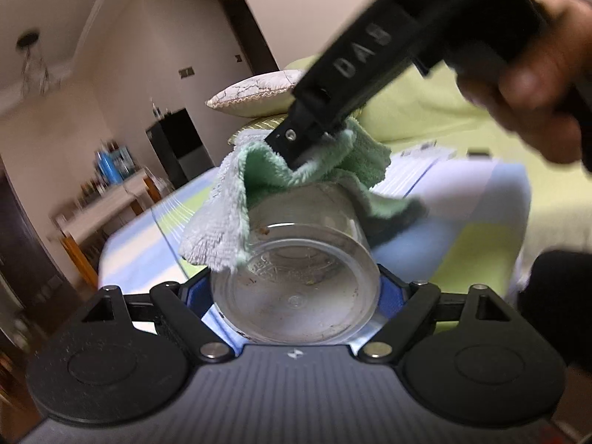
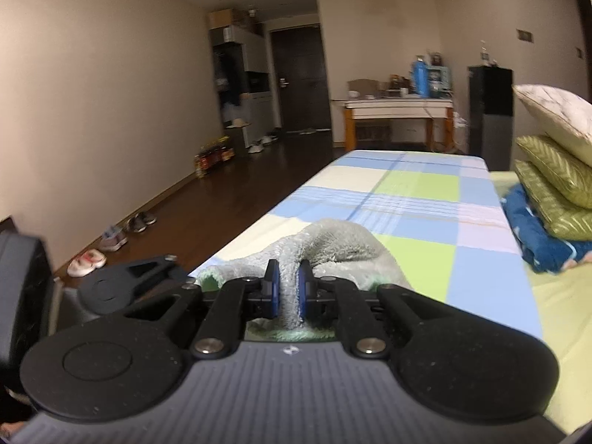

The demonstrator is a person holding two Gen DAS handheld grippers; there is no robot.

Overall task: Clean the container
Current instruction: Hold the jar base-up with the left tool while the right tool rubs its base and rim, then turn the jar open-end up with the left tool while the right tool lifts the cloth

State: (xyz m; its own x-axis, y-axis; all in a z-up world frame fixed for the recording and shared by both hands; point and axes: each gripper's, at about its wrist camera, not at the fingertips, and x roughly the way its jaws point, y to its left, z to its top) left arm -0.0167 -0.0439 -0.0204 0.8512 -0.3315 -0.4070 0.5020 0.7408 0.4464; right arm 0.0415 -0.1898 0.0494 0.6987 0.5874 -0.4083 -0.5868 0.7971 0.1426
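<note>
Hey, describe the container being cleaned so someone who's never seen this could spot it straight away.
Over the checked table, find the left claw. It grips a clear plastic container, base toward the camera. A green cloth drapes its far end.

Left hand-held gripper (image 1: 296,296) spread wide and clamped; right hand-held gripper (image 2: 288,288) pinched nearly closed.

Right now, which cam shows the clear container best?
Left wrist. The clear container fills the frame centre, lying base toward the lens, clamped between the left gripper pads, with the green cloth draped over its far end. Right wrist shows none of it: the cloth in the right gripper covers where it would be.
</note>
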